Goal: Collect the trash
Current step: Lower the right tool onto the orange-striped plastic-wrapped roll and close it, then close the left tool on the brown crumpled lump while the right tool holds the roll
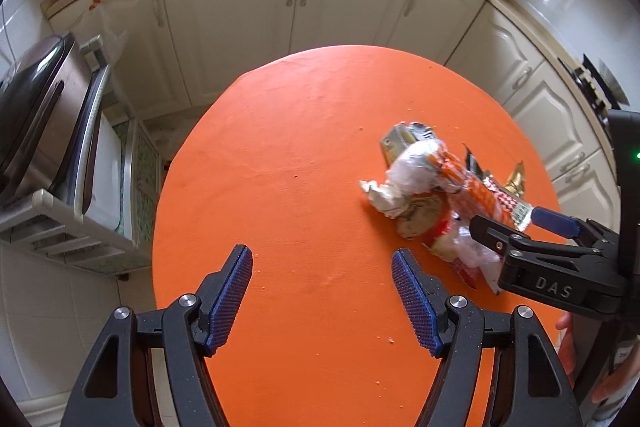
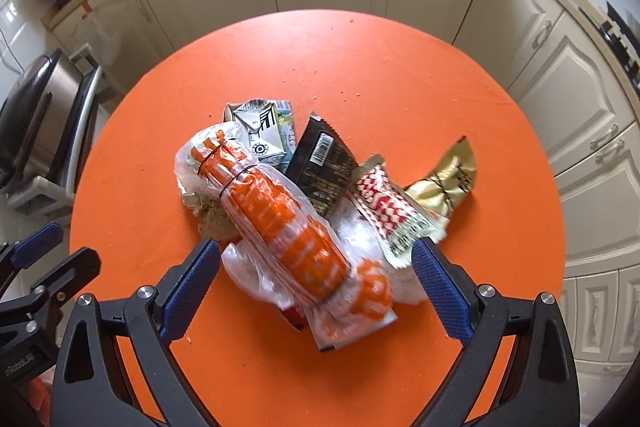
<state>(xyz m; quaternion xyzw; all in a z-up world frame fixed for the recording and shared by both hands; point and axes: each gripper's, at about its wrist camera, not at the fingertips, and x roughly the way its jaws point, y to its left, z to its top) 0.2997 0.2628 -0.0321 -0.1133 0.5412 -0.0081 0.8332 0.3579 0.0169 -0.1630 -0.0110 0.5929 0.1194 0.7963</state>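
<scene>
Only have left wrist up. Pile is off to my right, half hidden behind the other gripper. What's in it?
Observer: Right wrist shows an orange-printed plastic bag lying on top, nearest the right gripper.
Operator: Is right closed on it?
Observer: No, jaws open, straddling the bag's near end.
Operator: Anything behind the bag?
Observer: A black wrapper with a barcode, a red-and-white sachet and a gold wrapper to its right.

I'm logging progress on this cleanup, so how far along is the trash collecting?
The wrappers already sit bunched in one pile on the orange table. Nothing is in hand: the right tongs are open around the orange-and-clear plastic bag, and the left tongs are open over bare table. Left: the whole pile, including the black wrapper and gold wrapper.
</scene>
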